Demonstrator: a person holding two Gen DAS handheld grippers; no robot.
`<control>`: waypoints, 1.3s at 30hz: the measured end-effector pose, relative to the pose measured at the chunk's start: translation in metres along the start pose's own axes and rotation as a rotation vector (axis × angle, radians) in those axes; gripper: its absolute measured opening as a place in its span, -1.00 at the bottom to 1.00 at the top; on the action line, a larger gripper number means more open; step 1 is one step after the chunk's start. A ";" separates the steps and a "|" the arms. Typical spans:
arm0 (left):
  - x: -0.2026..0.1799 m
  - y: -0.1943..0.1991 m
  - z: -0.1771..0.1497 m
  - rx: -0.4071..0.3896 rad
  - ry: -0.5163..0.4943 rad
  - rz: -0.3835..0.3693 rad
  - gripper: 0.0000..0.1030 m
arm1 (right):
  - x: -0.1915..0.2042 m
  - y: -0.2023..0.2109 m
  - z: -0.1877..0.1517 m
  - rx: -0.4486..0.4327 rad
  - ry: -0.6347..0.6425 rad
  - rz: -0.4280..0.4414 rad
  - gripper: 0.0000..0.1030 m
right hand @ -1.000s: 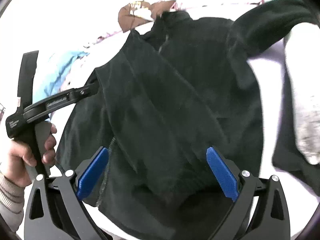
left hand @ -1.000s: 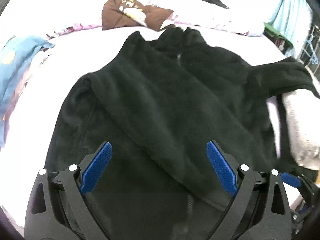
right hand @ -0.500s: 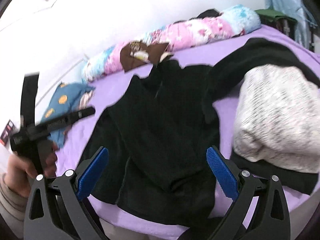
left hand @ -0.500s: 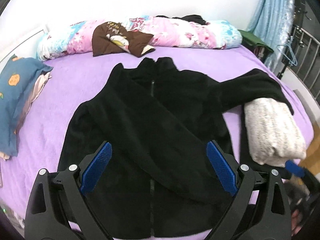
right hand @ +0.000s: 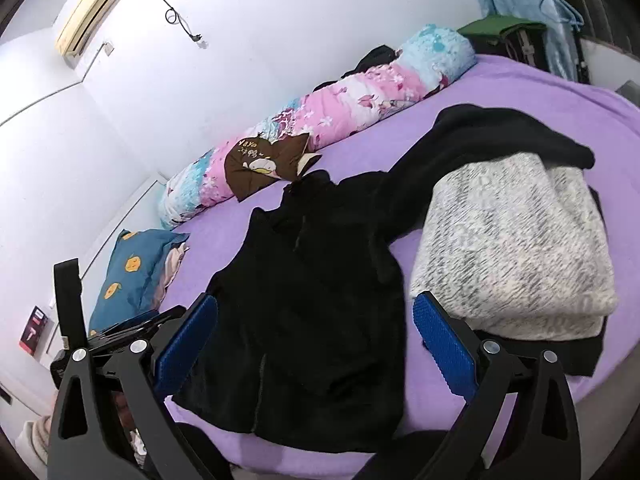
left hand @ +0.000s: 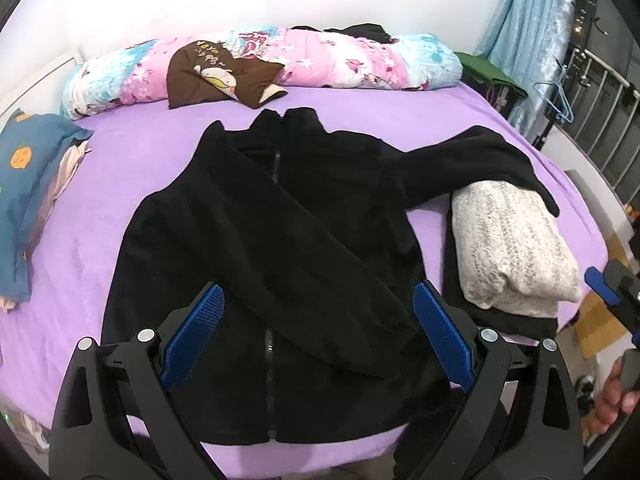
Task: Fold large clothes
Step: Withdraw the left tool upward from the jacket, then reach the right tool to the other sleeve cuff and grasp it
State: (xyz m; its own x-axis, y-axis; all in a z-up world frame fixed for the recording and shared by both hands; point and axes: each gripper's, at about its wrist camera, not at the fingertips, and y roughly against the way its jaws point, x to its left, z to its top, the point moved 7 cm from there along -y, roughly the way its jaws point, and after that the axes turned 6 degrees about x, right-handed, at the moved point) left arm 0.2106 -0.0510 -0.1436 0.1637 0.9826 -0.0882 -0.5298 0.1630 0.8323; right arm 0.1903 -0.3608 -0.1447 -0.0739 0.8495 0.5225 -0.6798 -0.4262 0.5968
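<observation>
A black zip fleece jacket [left hand: 288,240] lies flat on the purple bed [left hand: 132,168], collar away from me. Its left sleeve is folded diagonally across the chest. Its right sleeve [left hand: 480,160] stretches out and drapes over a folded cream knit sweater [left hand: 512,240]. My left gripper [left hand: 316,336] is open and empty, held above the jacket's hem. My right gripper [right hand: 316,336] is open and empty, above the jacket [right hand: 312,300] near the bed's front edge, with the sweater [right hand: 512,256] to its right.
A floral rolled duvet [left hand: 320,64] with a brown cushion [left hand: 216,76] lies along the far wall. A blue pillow [left hand: 28,176] sits at the left. A blue curtain [left hand: 532,32] and metal railing [left hand: 600,120] stand at the right. Folded dark cloth [left hand: 504,320] lies under the sweater.
Both grippers have pulled back and up from the jacket, so the whole bed shows now. Both stayed open. The jacket lies as it did.
</observation>
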 end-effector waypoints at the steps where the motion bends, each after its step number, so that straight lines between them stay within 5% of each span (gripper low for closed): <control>1: -0.002 0.000 0.001 0.000 -0.002 -0.001 0.79 | -0.002 0.001 0.001 -0.004 -0.004 -0.003 0.87; 10: -0.014 -0.004 -0.003 0.017 -0.029 -0.023 0.79 | -0.055 0.005 0.020 -0.049 -0.168 0.010 0.87; 23: -0.025 -0.037 -0.004 0.076 -0.047 -0.033 0.79 | -0.252 -0.011 0.094 -0.213 -0.767 0.163 0.87; 32: -0.027 -0.057 -0.002 0.108 -0.048 -0.023 0.79 | -0.316 -0.073 0.119 -0.215 -1.055 0.273 0.87; 39: -0.026 -0.059 0.001 0.103 -0.062 -0.024 0.79 | -0.338 -0.094 0.140 -0.219 -1.071 0.197 0.90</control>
State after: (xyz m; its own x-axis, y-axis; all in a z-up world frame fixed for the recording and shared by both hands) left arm 0.2383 -0.0860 -0.1897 0.2282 0.9706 -0.0768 -0.4377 0.1728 0.8824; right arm 0.3810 -0.6518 -0.2923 0.4020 0.0197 0.9154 -0.8475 -0.3706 0.3801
